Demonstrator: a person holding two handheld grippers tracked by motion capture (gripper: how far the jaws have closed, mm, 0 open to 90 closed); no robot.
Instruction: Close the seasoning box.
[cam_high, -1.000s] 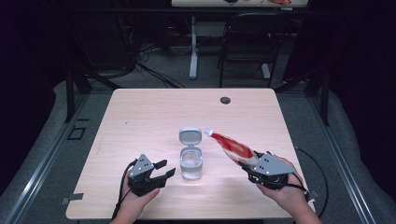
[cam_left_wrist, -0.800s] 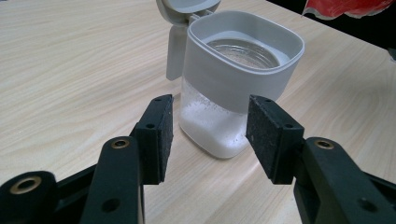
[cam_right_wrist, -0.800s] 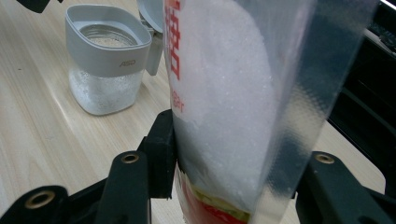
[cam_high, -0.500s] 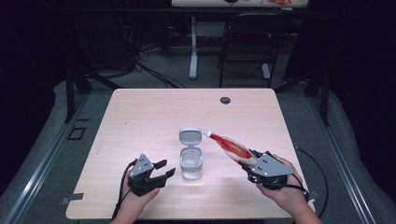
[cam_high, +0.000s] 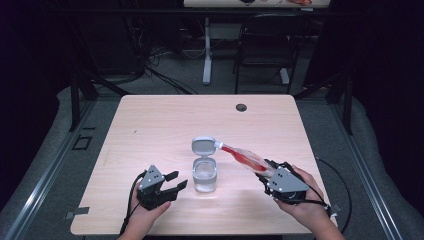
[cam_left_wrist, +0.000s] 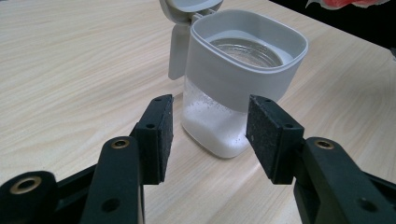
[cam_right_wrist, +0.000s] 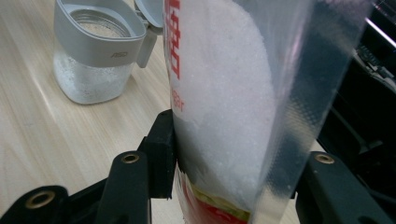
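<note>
A clear jar with a grey collar (cam_high: 205, 176) (cam_left_wrist: 233, 88) (cam_right_wrist: 93, 56) stands near the table's front middle, its flip lid (cam_high: 203, 145) open behind it; white grains fill its bottom. My left gripper (cam_high: 172, 184) (cam_left_wrist: 208, 135) rests open just left of the jar, nothing between its pads. My right gripper (cam_high: 265, 176) (cam_right_wrist: 229, 154) is shut on a red-and-clear pouch of white grains (cam_high: 244, 156) (cam_right_wrist: 224, 93). The pouch slants up and left, its tip near the open lid.
The wooden table (cam_high: 150, 130) has a dark round grommet (cam_high: 241, 107) at the back right. A black chair (cam_high: 260, 50) and a white desk leg (cam_high: 207, 50) stand on the floor beyond the far edge. Cables trail from both grippers.
</note>
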